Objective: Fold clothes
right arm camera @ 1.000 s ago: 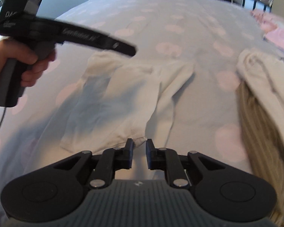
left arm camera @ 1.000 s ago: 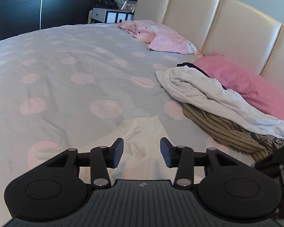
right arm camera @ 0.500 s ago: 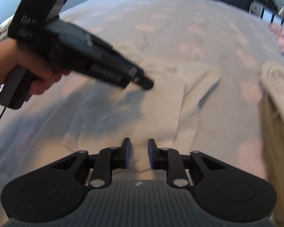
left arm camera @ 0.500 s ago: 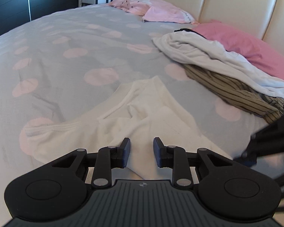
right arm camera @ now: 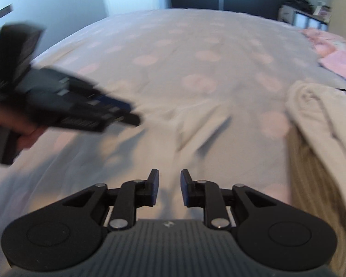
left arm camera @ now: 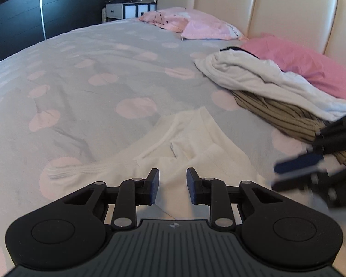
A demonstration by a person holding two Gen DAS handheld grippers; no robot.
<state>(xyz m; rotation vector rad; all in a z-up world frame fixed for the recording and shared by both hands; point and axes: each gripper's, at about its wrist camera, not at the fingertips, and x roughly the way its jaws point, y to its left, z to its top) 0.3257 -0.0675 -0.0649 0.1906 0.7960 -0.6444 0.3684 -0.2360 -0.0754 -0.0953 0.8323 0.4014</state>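
Observation:
A cream-white garment (left arm camera: 191, 147) lies flat on the grey bedspread with pink dots (left arm camera: 85, 73), collar end away from me. My left gripper (left arm camera: 172, 186) is open and empty, low over the garment's near part. My right gripper (right arm camera: 169, 188) is open and empty above the same garment (right arm camera: 196, 124), which is blurred in that view. The right gripper also shows at the right edge of the left wrist view (left arm camera: 297, 173). The left gripper shows blurred at the left of the right wrist view (right arm camera: 126, 115).
A pile with a white garment (left arm camera: 253, 76) on a brown striped one (left arm camera: 281, 113) lies right of the cream garment, against a pink pillow (left arm camera: 299, 62). A second pink pillow (left arm camera: 203, 25) lies by the cream headboard (left arm camera: 276, 11). A nightstand (left arm camera: 129, 9) stands beyond.
Both grippers have opened wider. The left gripper has drawn back and risen a little over the garment. The right gripper has swung up and is moving fast, blurring its view.

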